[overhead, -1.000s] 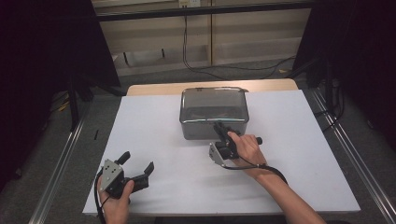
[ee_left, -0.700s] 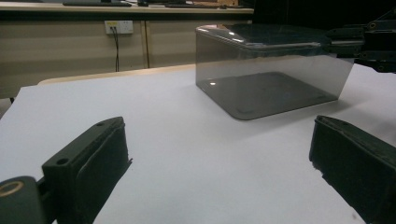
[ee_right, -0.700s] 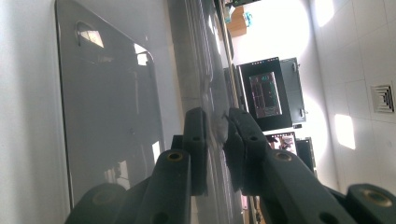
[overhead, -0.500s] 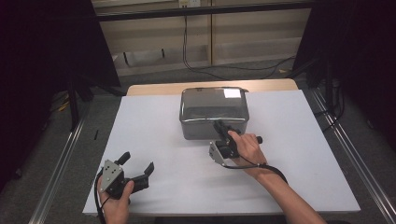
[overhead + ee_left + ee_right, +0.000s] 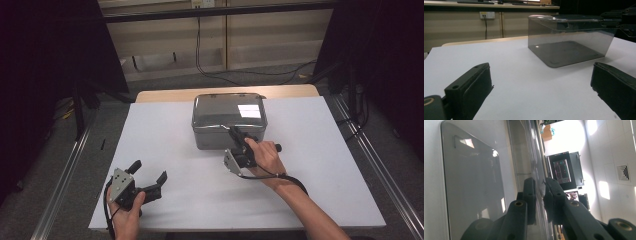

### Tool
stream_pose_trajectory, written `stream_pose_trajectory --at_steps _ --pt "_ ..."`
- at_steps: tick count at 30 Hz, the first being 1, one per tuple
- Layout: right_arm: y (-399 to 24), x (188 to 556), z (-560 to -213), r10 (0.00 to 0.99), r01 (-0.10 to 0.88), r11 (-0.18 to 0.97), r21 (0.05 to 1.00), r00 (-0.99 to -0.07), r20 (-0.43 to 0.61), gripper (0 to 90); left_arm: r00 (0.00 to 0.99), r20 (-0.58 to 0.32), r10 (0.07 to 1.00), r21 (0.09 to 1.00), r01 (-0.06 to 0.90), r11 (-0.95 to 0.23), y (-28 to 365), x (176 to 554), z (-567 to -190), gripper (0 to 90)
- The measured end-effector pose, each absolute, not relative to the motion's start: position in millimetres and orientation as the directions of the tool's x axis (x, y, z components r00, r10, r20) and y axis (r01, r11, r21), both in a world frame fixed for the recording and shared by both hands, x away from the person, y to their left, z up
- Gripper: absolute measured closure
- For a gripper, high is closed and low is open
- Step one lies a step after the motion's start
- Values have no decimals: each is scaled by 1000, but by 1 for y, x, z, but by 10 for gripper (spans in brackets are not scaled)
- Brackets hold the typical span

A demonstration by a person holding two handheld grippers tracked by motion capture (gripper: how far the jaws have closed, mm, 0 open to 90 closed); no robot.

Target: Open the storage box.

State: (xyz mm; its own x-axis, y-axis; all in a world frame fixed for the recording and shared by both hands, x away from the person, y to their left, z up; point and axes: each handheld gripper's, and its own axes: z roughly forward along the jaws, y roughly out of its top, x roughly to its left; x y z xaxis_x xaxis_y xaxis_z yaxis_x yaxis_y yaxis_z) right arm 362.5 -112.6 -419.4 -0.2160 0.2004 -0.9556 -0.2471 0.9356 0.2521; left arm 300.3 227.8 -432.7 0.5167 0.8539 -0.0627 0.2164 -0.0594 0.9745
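A smoky clear plastic box (image 5: 227, 117) with a lid stands on the white table (image 5: 310, 150), toward the back middle. My right gripper (image 5: 235, 132) reaches over its front edge and is shut on the lid's front rim (image 5: 537, 173); in the right gripper view, which is rolled sideways, both pads (image 5: 549, 195) press the thin edge. In the left gripper view the box (image 5: 566, 47) sits ahead, with the right gripper (image 5: 621, 20) at lid height. My left gripper (image 5: 149, 170) rests near the front left corner, open, its jaws wide apart with nothing between them (image 5: 540, 75).
Metal rails (image 5: 65, 175) run along both sides of the table. A wooden edge (image 5: 165, 94) shows behind the white sheet, with cables (image 5: 200, 55) on the floor beyond. Bare white surface lies between the two grippers.
A bright reflection has appeared on the lid's top, as if the lid shifted slightly. Neither hand has moved.
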Motion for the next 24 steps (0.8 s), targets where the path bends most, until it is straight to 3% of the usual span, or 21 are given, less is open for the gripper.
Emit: stream_pose_trajectory --at_steps 8,11,24 --pt "-113 362 -418 208 -246 934 259 -217 -954 792 556 -93 826 973 226 -42 220 317 -429 48" --pt "-113 363 -418 213 -247 932 265 -219 -952 792 563 -62 824 969 231 -85 216 321 -426 78" --pt "-112 365 -413 219 -253 929 270 -212 -953 794 614 -44 788 980 179 -85 200 363 -418 48"
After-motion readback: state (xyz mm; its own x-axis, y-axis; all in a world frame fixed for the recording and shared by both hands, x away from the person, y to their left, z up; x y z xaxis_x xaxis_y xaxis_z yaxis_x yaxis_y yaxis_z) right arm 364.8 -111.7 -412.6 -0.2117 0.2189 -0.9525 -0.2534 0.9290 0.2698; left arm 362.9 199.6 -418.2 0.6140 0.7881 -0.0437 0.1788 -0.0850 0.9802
